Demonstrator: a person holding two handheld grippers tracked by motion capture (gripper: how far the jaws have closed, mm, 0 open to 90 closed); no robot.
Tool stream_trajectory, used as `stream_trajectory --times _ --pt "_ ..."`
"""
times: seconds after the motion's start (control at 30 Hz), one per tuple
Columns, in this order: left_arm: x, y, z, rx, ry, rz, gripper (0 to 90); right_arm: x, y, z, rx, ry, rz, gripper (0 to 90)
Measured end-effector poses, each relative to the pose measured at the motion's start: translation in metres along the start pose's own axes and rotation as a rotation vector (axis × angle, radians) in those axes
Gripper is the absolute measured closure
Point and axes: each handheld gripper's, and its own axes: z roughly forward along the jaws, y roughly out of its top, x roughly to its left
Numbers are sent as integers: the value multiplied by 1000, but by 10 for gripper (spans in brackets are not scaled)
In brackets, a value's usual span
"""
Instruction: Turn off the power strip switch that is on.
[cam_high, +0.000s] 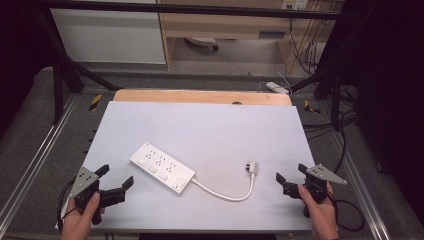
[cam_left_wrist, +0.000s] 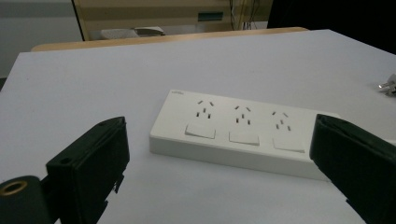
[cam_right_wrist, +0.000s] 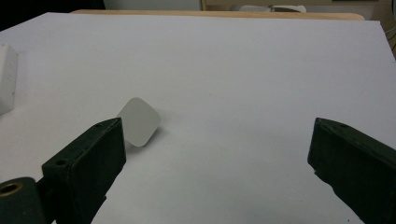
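Left gripper (cam_high: 114, 186) jaws spread wide, empty, framing the power strip (cam_left_wrist: 243, 133), which lies flat just ahead of them, likely staged for a grasp. Right gripper (cam_high: 291, 179) jaws also spread, empty; the plug (cam_right_wrist: 138, 121) rests ahead, nearer its left jaw. Strip's long axis runs crosswise to the left jaws, cord (cam_high: 225, 193) end toward the right jaw.

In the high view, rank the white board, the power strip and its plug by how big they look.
1. White board, largest.
2. Power strip.
3. Plug, smallest.
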Motion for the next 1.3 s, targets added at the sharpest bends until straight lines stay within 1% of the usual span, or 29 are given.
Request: stream_trajectory --times 0.17,0.2,0.37,0.6,0.63,0.7,0.73,0.93,0.97,1.07,1.1,1.27,1.3 --pt "-1 0 1 2 -6 3 46 1 1 -1 -13 5 5 51" --pt "-1 0 1 5 -7 6 46 0 2 -2 -25 13 13 52" --pt "-1 0 1 3 -8 0 46 0 4 -4 -45 16 15 51" --pt "-1 0 1 4 -13 6 46 2 7 -7 -80 25 -1 48" --pt "-1 0 1 4 -13 6 46 3 8 -8 -94 32 -5 46" --pt "-1 -1 1 5 -14 5 46 4 9 -9 -98 33 -3 46" --pt "-1 -1 1 6 -14 6 46 5 10 -11 -116 39 -3 46" --pt "-1 -1 1 10 -16 8 46 7 13 -12 -130 57 2 41" --pt "-1 -1 1 10 -17 8 46 9 13 -12 -128 71 6 35" --pt "-1 -1 1 10 -18 7 46 10 14 -12 -128 81 6 32" --pt "-2 -1 1 9 -19 7 46 11 15 -12 -128 87 -3 30" --pt "-2 -1 1 9 -20 8 46 14 16 -13 -140 103 -12 24" --pt "-2 -1 1 9 -20 7 46 16 17 -14 -145 108 -23 22"
